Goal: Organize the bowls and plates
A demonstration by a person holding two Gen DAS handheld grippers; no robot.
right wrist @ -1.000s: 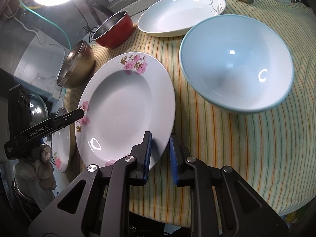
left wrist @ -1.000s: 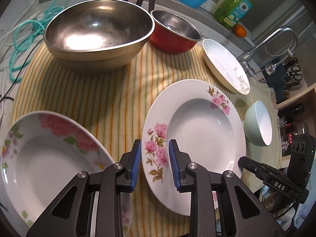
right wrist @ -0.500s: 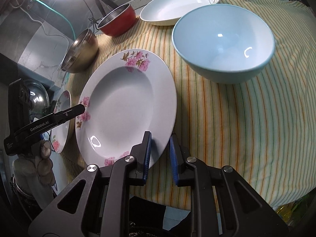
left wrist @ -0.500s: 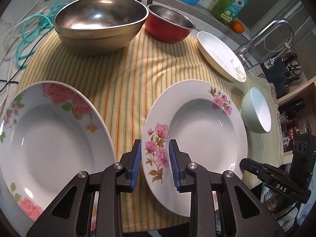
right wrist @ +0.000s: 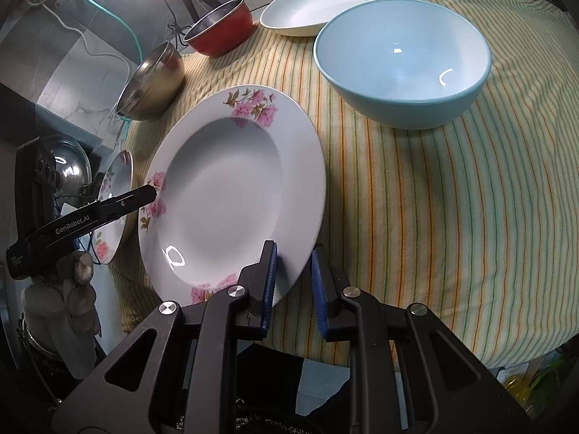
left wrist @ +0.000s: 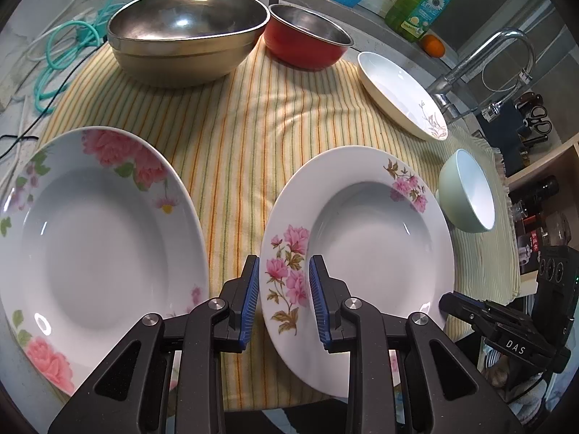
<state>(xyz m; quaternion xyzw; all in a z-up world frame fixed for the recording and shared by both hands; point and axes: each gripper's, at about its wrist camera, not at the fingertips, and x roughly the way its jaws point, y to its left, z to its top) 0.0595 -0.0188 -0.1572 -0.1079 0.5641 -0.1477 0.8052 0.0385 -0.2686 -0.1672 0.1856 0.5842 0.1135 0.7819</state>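
Altogether three plates (left wrist: 362, 224), three bowls (left wrist: 188, 47) (striped cloth (left wrist: 253, 108)).

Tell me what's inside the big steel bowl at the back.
The steel bowl looks empty: only glare on bare metal. Its near inner wall is hidden behind its own rim. The red bowl stands beside it, not nested.

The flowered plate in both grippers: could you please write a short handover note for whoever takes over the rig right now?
Left gripper and right gripper: each shut on the rim of the pink-flowered plate, which looks lifted off the striped cloth.
On the cloth: second flowered plate at the left, steel bowl and red bowl at the back, white plate and pale blue bowl at the right.
Done: nothing stacked yet.
Left: probably set the held plate onto another plate, then nest the bowls.
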